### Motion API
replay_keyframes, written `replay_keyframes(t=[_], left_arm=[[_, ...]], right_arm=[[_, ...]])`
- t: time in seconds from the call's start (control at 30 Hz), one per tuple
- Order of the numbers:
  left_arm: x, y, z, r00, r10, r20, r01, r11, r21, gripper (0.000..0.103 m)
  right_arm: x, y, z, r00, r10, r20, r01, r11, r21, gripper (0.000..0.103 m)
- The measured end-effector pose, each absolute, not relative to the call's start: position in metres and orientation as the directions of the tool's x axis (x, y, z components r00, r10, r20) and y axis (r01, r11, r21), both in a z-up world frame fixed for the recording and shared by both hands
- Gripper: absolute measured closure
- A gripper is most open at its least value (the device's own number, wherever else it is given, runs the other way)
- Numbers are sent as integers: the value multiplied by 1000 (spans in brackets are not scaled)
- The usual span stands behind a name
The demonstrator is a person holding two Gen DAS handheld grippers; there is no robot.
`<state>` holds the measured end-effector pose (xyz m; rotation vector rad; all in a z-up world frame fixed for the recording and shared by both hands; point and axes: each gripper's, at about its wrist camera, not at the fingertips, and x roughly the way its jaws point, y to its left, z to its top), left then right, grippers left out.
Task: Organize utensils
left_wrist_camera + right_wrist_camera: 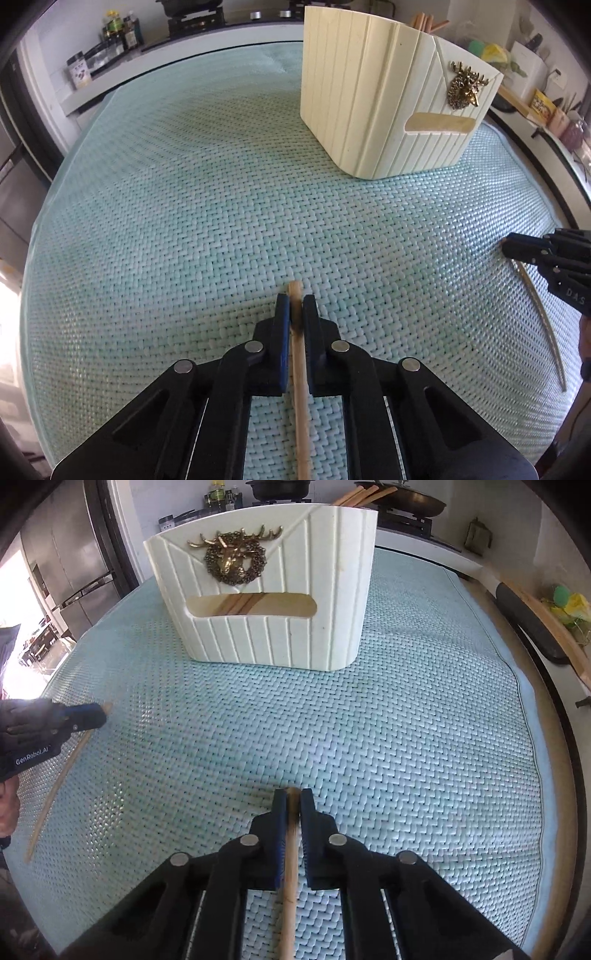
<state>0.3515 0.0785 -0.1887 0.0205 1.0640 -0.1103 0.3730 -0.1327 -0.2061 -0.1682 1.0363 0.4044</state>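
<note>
Woven pale-green matting (221, 184) covers the whole work surface in my left wrist view, with a kitchen counter and a row of bottles (118, 29) behind it. My left gripper (295, 306) has its two fingers pressed in on a wooden chopstick (300, 387), which runs back between them toward the camera, its blunt tip poking out just past the pads. Up at the far right stands the cream ribbed utensil holder (369, 110), upright on the mat, with a brass deer-head ornament (466, 86) on its face and a few wooden chopstick ends (428, 23) sticking out of its top. At the right edge I see my right gripper (517, 249) low over the mat, with a second chopstick (543, 314) trailing back from it along the matting.

From my right wrist view, the same green mat (406, 720) spreads out, a dark refrigerator (70, 565) to the left and a stove with pans behind. My right gripper (293, 797) pinches its own chopstick (290, 878), the shaft lying between the blue-edged pads. The utensil holder (332, 590) stands well ahead, its deer ornament (234, 555) facing me above a slot-shaped handle cutout, chopstick ends (364, 494) showing over its rim. At the left edge my left gripper (88, 712) is clamped near the top of its chopstick (55, 779), whose length slants down across the mat.
</note>
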Motion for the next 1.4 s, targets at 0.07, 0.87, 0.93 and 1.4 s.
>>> replay_keyframes(t=[0.07,0.87,0.93,1.4], left_arm=[[350,83,-188,484,-93,-870,79,995,-62,98],[246,104,-19,799,-220,-559,115,969,-217,98],[243,101,-12,808,-229,-543,127,968,-218,98],[228,79,15,833,-253,-492,172,964,-205,99]], right_arm=[[377,-139,-206,440,277,-854,-383,918,101,96],[259,-173,-45,704,504,-500,-491,855,170,96],[248,-172,-34,723,505,-472,-499,854,149,96],[229,-165,14,778,525,-345,-524,845,105,96]])
